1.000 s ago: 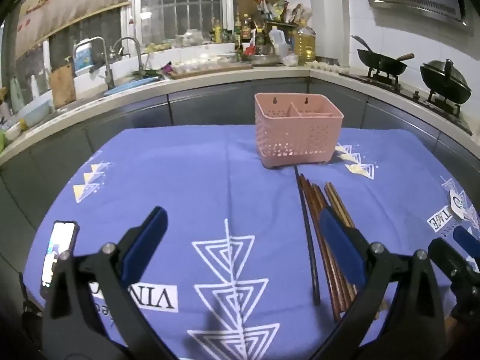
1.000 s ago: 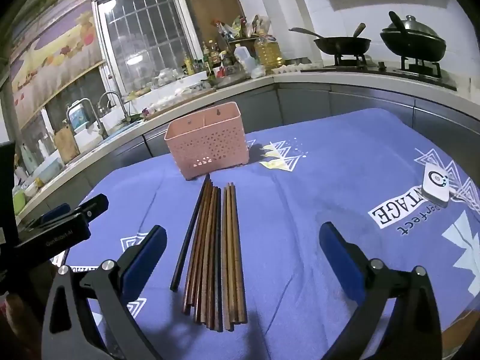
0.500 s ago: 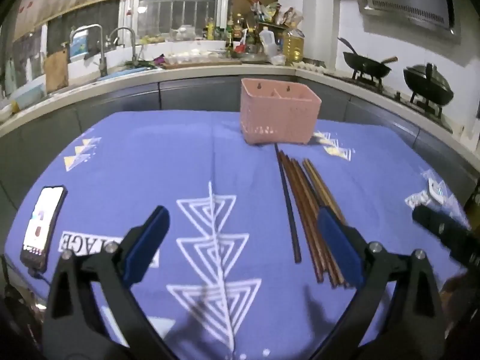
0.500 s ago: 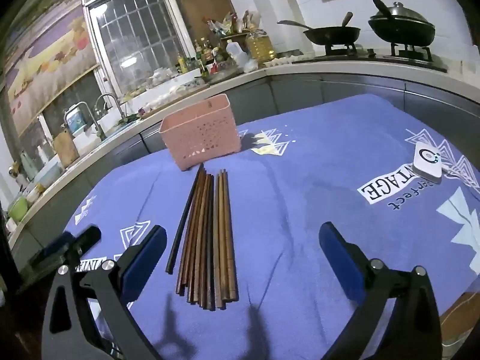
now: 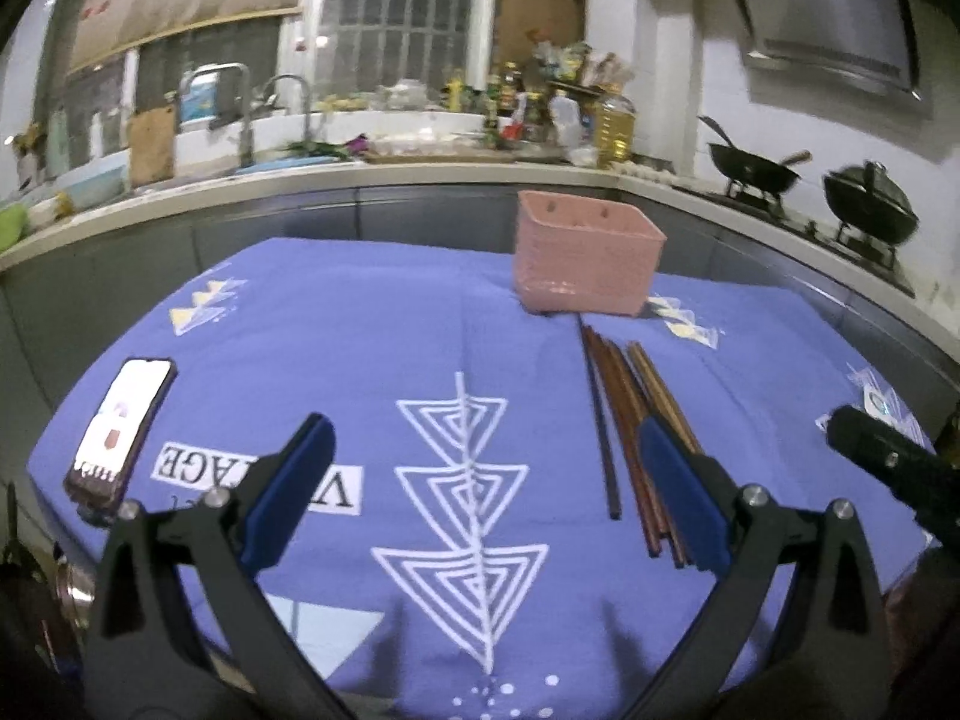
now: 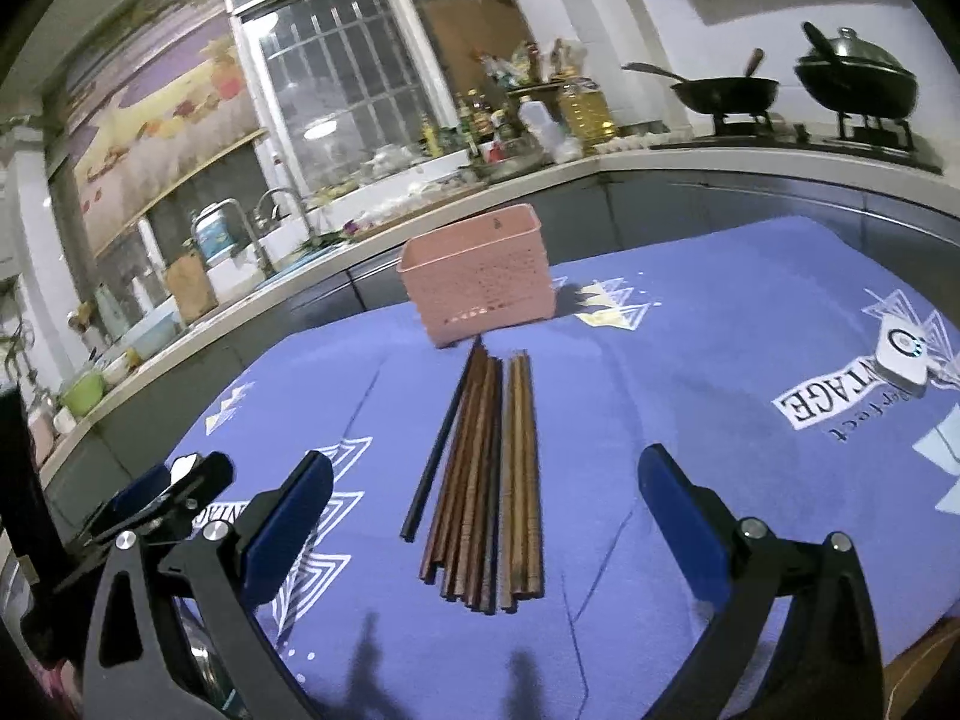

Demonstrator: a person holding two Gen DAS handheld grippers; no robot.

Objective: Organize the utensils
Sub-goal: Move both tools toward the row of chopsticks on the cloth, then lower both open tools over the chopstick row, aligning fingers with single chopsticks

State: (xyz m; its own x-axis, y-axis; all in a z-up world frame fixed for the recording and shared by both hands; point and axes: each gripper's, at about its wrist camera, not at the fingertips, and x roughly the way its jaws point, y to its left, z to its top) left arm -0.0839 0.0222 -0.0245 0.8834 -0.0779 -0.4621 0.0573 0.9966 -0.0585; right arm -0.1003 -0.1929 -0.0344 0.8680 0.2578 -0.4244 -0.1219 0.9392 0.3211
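Several brown chopsticks and one black chopstick lie side by side on the blue tablecloth, pointing toward a pink perforated utensil basket. In the left wrist view the same chopsticks and basket sit to the right of centre. My left gripper is open and holds nothing, hovering over the white triangle print. My right gripper is open, empty, raised above the near ends of the chopsticks. The left gripper shows at the lower left of the right wrist view.
A phone lies at the cloth's left edge. A small white device rests on the cloth at the right. Behind the table runs a kitchen counter with a sink, bottles and a stove with woks.
Both grippers have pulled back toward the table's near edge, so the basket and chopsticks look farther away. Both stayed open, and nothing on the table moved.
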